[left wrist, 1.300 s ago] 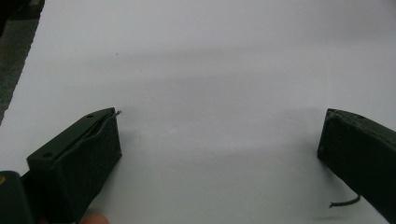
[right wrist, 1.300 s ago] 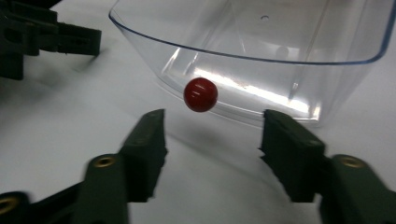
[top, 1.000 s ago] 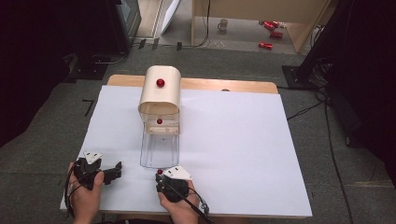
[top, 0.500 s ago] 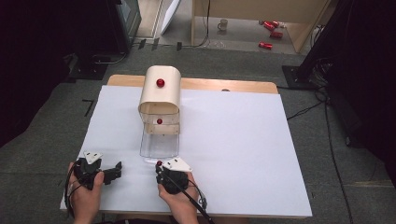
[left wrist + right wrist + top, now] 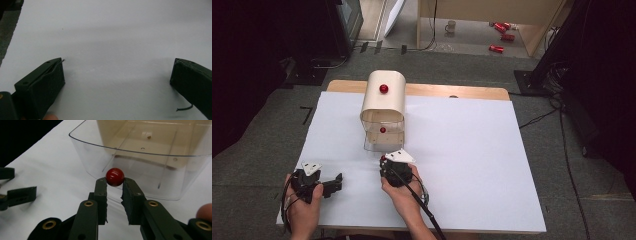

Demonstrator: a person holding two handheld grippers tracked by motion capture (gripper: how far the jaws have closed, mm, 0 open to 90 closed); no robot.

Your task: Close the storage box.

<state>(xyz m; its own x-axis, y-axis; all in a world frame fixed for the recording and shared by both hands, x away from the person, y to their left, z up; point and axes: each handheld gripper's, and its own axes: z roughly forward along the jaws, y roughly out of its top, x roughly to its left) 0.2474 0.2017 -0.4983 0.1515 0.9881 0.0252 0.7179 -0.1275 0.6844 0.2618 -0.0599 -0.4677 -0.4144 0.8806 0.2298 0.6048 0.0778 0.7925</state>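
White desk (image 5: 472, 165), wide and bare across the right half. At its far middle, a cream box with an arched top (image 5: 383, 97) and a red knob, its clear plastic drawer (image 5: 140, 167) pulled out toward the person. Probably light, stiff and slick-walled, prone to skidding if tugged sharply. Left gripper (image 5: 326, 185) resting with jaws apart, holding nothing. Right gripper (image 5: 114, 185) clamped on the drawer's small glossy red knob (image 5: 115, 176), round, hard, likely slippery; best pinched across the middle.

Glossy red ball (image 5: 115, 176) between black jaws. Clear drawer (image 5: 140, 170), cream cabinet (image 5: 383, 96) with red knob (image 5: 383, 89), on white table sheet (image 5: 472, 150).
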